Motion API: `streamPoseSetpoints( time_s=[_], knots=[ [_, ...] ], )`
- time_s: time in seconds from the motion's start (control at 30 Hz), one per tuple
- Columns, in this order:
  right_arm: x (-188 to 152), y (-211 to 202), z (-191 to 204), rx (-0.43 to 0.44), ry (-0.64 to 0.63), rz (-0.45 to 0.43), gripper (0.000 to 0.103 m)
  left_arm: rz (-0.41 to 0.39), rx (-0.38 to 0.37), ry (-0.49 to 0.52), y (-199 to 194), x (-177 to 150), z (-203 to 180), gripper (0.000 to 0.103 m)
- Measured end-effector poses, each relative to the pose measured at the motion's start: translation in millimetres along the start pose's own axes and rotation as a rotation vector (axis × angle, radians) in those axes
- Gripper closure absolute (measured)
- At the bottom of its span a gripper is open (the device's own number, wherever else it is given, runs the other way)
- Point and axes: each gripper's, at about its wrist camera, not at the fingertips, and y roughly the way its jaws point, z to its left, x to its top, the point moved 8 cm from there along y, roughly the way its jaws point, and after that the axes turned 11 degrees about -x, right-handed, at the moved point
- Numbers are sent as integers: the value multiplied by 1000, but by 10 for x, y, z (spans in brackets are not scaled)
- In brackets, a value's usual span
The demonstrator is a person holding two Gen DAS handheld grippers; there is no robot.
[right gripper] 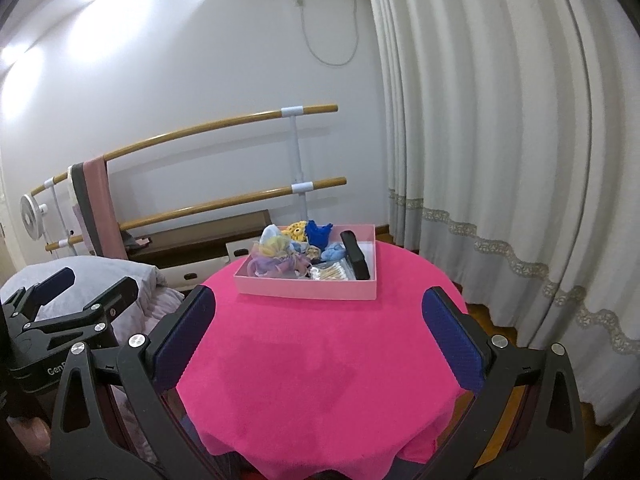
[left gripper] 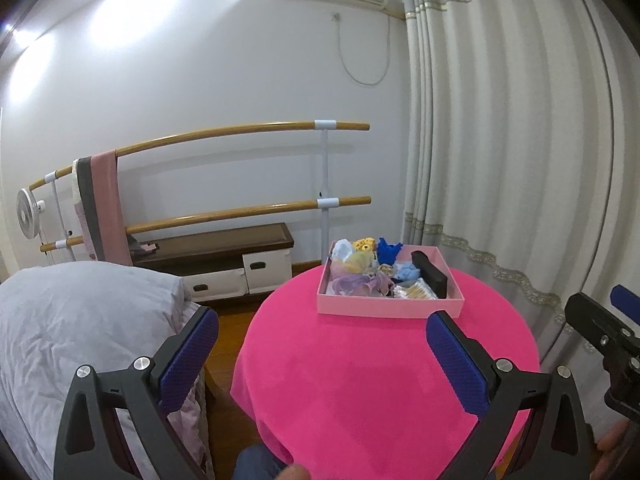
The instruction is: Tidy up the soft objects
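A pink box (left gripper: 384,306) (right gripper: 304,289) sits at the far side of a round table under a pink cloth (left gripper: 360,380) (right gripper: 320,360). It holds several soft things: a pastel tulle scrunchie (left gripper: 356,280) (right gripper: 276,260), a blue knitted piece (left gripper: 389,250) (right gripper: 318,232), a yellow knitted piece (left gripper: 364,245), a light blue piece (right gripper: 334,253), cotton swabs (left gripper: 414,291) and a black case (left gripper: 432,276) (right gripper: 356,258). My left gripper (left gripper: 320,344) is open and empty over the table's near left. My right gripper (right gripper: 320,320) is open and empty over the table's near side.
A bed with grey bedding (left gripper: 80,320) stands left of the table. White curtains (left gripper: 500,160) hang on the right. A wooden barre (left gripper: 240,132) with a pink towel (left gripper: 106,208), a low dark cabinet (left gripper: 224,256) and a small fan (left gripper: 28,212) stand by the back wall.
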Motion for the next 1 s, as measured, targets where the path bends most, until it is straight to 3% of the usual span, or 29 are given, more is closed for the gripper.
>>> streamPoseSetpoints(
  time_s=[1.0],
  knots=[
    [-34,-17,3,4,1,2,0,1,-5,-25,34,41,52,0]
  ],
)
